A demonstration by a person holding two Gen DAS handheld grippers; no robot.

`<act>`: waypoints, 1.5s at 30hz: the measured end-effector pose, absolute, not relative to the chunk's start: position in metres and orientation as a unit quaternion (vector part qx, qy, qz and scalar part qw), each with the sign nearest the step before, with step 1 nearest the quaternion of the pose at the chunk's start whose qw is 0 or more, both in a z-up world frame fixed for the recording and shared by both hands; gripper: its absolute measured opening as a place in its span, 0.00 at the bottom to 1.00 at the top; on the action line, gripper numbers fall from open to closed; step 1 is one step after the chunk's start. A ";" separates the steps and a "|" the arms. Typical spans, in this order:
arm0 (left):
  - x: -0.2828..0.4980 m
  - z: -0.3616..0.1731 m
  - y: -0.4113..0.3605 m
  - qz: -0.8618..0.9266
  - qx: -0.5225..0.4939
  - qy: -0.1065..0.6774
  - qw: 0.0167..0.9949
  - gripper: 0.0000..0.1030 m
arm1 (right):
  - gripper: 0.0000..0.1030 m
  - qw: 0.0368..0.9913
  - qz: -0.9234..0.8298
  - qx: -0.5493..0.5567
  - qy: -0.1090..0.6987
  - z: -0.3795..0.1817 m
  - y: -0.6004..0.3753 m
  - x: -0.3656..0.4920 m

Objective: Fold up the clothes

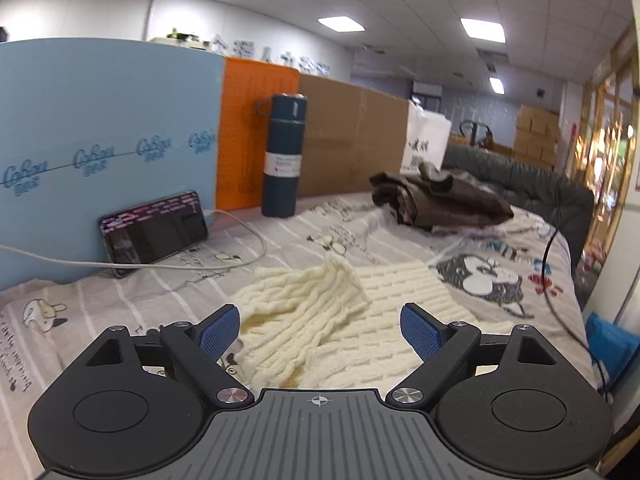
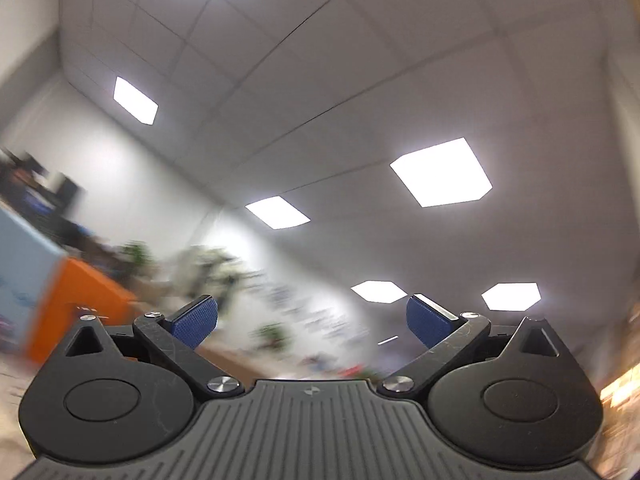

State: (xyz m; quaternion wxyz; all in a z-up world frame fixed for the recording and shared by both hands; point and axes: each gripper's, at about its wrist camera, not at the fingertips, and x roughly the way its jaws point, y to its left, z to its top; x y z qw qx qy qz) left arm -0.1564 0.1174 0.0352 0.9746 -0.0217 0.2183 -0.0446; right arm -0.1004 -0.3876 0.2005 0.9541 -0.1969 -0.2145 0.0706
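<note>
A cream cable-knit garment [image 1: 320, 312] lies rumpled on the cartoon-print sheet [image 1: 120, 292], one flap folded over its near left part. My left gripper [image 1: 320, 330] is open and empty, just above the knit's near edge, blue pads on either side of it. A brown garment [image 1: 440, 200] lies bunched at the far right of the sheet. My right gripper [image 2: 312, 322] is open and empty, tilted up at the ceiling; its view is blurred and shows no clothes.
A dark blue flask [image 1: 282, 156] stands at the back by the blue, orange and cardboard panels. A phone [image 1: 154, 232] leans on the blue panel with a white cable [image 1: 224, 260] trailing across the sheet. A black cable [image 1: 548, 264] runs along the right edge. A grey padded item [image 1: 532, 184] lies behind.
</note>
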 end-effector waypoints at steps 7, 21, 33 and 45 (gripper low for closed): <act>-0.141 0.049 0.128 -0.045 0.011 0.199 0.979 0.87 | 0.99 0.888 -0.188 -0.298 -0.296 0.235 -0.421 -0.109; -0.135 0.026 0.126 -0.083 -0.026 0.253 0.964 0.87 | 1.00 0.947 0.038 -0.203 -0.247 0.194 -0.414 -0.087; -0.136 0.001 0.127 -0.108 -0.061 0.294 0.948 0.80 | 0.70 0.788 0.588 -0.081 0.164 0.027 -0.227 -0.036; -0.189 0.015 0.117 -0.160 -0.081 0.221 0.959 0.15 | 0.14 0.717 0.657 -0.068 0.222 0.019 -0.202 -0.047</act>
